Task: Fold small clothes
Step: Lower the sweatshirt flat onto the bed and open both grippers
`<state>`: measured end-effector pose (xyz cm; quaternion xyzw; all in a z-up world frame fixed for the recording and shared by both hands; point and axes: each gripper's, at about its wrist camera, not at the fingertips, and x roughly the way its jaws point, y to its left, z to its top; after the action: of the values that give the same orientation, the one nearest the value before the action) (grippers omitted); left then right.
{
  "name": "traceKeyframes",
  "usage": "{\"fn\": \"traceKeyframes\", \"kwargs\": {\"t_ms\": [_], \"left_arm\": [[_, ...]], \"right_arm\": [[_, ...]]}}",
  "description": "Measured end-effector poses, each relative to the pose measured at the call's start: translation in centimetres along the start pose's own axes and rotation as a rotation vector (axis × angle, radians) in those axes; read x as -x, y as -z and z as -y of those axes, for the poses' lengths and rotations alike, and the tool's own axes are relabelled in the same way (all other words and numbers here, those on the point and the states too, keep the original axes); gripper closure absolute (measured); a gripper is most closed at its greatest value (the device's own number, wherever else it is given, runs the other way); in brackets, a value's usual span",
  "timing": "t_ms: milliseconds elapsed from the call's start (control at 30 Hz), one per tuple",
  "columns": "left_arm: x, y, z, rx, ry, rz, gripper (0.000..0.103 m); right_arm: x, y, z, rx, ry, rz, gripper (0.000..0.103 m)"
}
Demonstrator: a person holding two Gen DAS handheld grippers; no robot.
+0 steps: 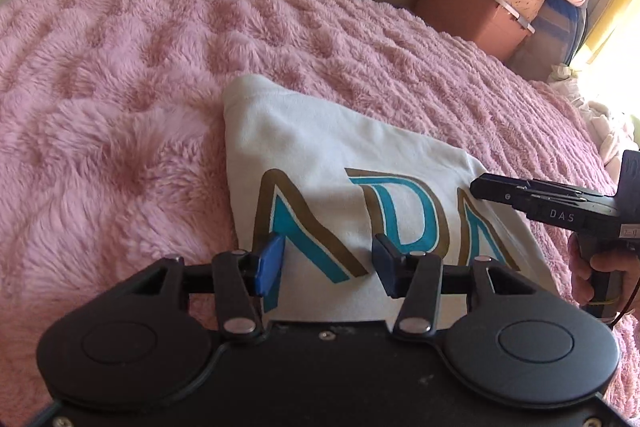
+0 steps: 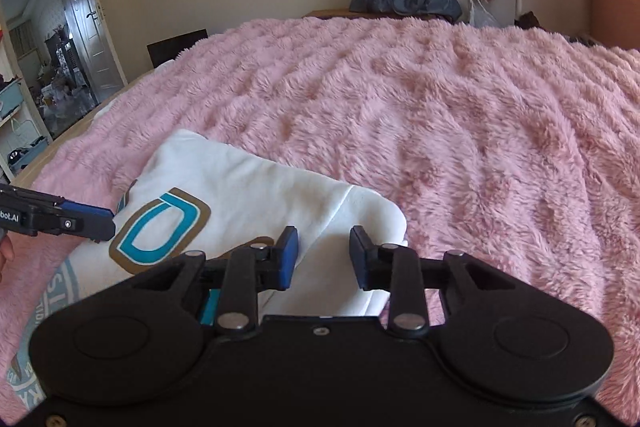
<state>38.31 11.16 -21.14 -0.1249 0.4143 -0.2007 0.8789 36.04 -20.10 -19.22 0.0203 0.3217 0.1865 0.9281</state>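
1. The white garment [image 1: 320, 155] lies folded on the pink fleece blanket [image 1: 120, 87], directly under both grippers.
2. The left gripper [image 1: 326, 259] hangs above its near edge, jaws parted, gripping nothing.
3. The right gripper [image 2: 323, 255] is likewise spread over the garment's corner, apparently not touching.
4. Teal letters outlined in brown mark the cloth.

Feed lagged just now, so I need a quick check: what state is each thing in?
White shirt: folded, lying flat on the pink blanket, printed letters up.
Left gripper: open, over the shirt's near edge, holding nothing.
Right gripper: open, over the shirt's folded side, holding nothing.
Door: open.
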Motion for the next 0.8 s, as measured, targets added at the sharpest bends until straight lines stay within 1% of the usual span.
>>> {"fn": "traceKeyframes", "kwargs": {"t_ms": [67,167,200,233,300,333,367,400,467,533,633,700,767,800], "left_arm": [[-0.6,0.3,-0.3,0.005,-0.001,-0.003,0.051],[0.2,0.2,-0.1,0.028,-0.004,0.01,0.051],[0.9,0.1,0.1,0.033,-0.014,0.022,0.051],[1.9,0.0,0.7,0.029,-0.044,0.038,0.051],[4.2,0.1,2.0,-0.004,-0.088,0.08,0.051],[5.4,0.4,2.7,-0.015,-0.107,0.098,0.051],[6.9,0.9,3.4,-0.013,-0.118,0.119,0.051],[8.1,1.5,4.1,0.0,-0.111,0.125,0.05],[10.2,3.1,5.4,0.037,-0.095,0.137,0.05],[11.9,5.5,6.8,0.044,-0.071,0.144,0.05],[12.4,9.0,8.7,0.026,-0.044,0.11,0.049],[11.5,11.1,9.4,0.008,-0.032,0.068,0.049],[10.5,12.6,9.5,-0.003,-0.06,0.048,0.049],[9.9,13.1,9.4,-0.009,-0.087,0.025,0.049]], "right_arm": [[-0.4,0.3,0.4,-0.022,-0.006,-0.002,0.074],[-0.8,0.8,0.6,-0.033,-0.007,-0.006,0.075],[-0.8,0.7,0.6,-0.035,-0.007,-0.006,0.075],[-0.6,0.6,0.5,-0.037,-0.003,-0.005,0.075],[0.6,0.0,-0.1,-0.027,0.026,0.009,0.074],[1.3,-0.5,-1.1,-0.007,0.053,0.03,0.074],[2.3,-0.7,-1.8,0.009,0.071,0.046,0.074],[3.6,-0.9,-2.6,0.02,0.078,0.066,0.074],[6.1,-0.8,-3.9,0.018,0.041,0.095,0.074],[8.5,0.0,-5.8,0.023,0.001,0.104,0.074],[11.2,2.5,-8.5,0.079,-0.055,0.095,0.074],[12.1,4.4,-9.8,0.133,-0.065,0.064,0.074],[12.4,6.3,-10.3,0.166,-0.063,0.038,0.074],[12.2,7.2,-10.2,0.164,-0.05,0.018,0.074]]}}
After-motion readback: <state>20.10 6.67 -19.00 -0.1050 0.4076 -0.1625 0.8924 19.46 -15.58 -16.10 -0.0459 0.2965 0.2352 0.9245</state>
